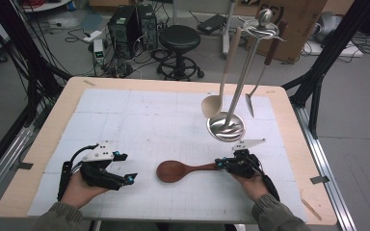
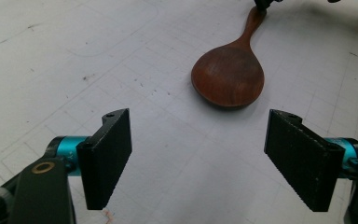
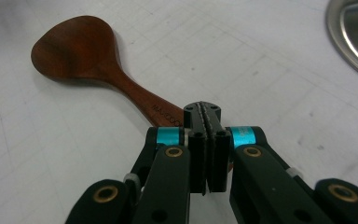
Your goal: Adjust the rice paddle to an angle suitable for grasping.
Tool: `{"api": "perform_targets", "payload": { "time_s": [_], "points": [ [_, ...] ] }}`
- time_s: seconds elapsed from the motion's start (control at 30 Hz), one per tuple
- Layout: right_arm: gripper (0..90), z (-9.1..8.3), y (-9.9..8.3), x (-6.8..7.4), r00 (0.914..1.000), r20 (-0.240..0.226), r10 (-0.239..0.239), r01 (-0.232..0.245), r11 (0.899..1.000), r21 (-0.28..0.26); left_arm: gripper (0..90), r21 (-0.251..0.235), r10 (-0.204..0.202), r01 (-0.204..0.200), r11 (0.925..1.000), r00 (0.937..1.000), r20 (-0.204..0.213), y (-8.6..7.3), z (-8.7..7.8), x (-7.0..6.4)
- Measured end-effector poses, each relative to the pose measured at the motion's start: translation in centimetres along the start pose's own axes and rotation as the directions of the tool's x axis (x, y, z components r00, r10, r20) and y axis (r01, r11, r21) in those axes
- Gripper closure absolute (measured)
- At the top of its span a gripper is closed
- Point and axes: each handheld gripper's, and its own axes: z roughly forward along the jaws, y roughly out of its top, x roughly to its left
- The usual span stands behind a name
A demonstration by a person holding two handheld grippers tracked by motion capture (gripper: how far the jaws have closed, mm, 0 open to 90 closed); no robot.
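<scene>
A dark brown wooden spoon (image 1: pixel 173 171) lies flat on the white gridded mat, bowl to the left and handle toward the right. My right gripper (image 1: pixel 220 165) is at the handle's end. In the right gripper view its jaws (image 3: pixel 205 112) are pressed together, and the spoon (image 3: pixel 74 51) handle runs underneath them. My left gripper (image 1: pixel 126 167) rests at the front left, open, its tips a short way left of the bowl. In the left gripper view the spoon (image 2: pixel 228 77) lies ahead, beyond the wide-apart pads (image 2: pixel 109 154), with nothing between them.
A steel utensil stand (image 1: pixel 226 126) with a round base stands behind the right gripper; its rim (image 3: pixel 354 42) appears in the right gripper view. A beige ladle (image 1: pixel 213 105) and a small spatula (image 1: pixel 249 103) hang from it. A stool and computer cases stand beyond the table.
</scene>
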Motion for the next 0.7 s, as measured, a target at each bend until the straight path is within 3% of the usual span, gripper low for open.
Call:
{"api": "perform_targets", "payload": {
  "time_s": [0.7],
  "points": [
    [89.3, 4.4, 2.8, 3.4, 0.9962, -0.076, -0.044, 0.045, 0.999, 0.013, 23.8, 0.011, 0.009, -0.009, 0.9999, 0.9999, -0.009, 0.1, 0.5, -0.2]
  ]
}}
